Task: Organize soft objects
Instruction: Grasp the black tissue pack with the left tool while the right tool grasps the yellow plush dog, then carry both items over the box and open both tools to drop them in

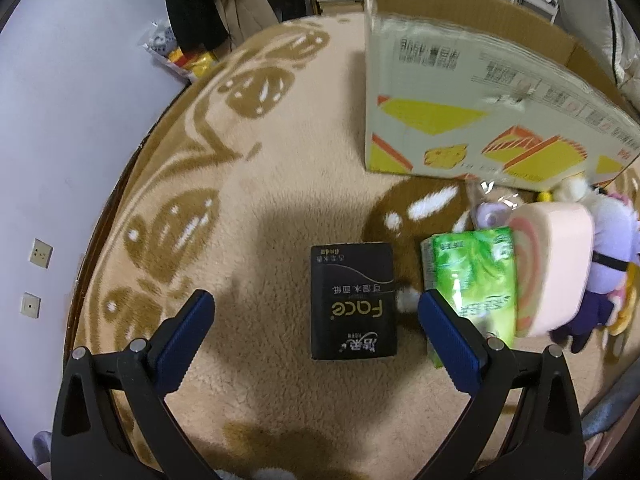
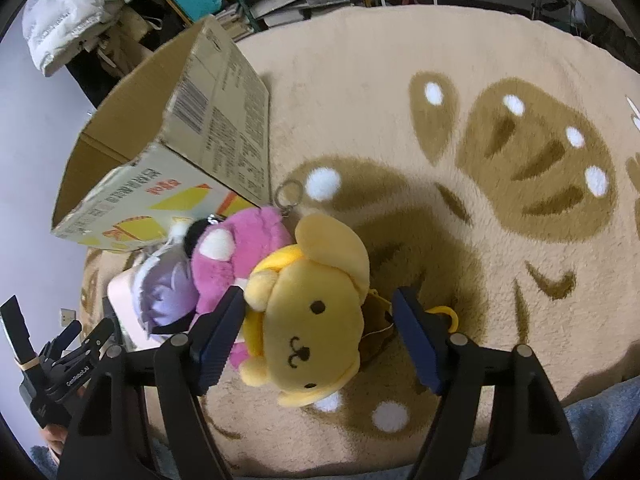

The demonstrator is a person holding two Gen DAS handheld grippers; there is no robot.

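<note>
while the cardboard box [image 1: 460,92] looks empty where visible, the black tissue pack [image 1: 353,301], green tissue pack [image 1: 472,280] and plush toys lie on the rug [image 1: 280,160]. left gripper [image 1: 316,310] spread wide, empty, over the black pack; right gripper [image 2: 318,316] released, straddling the yellow dog plush [image 2: 312,320]. judged barely begun.

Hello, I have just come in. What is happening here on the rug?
A person is tidying soft things on a beige fluffy rug, with an open cardboard box standing on it. The right claw is open around a yellow plush dog, not yet closed on it. The left claw is open over a black tissue pack. A green tissue pack, a pink roll-cake cushion, a pink plush and a purple plush lie beside them.
</note>
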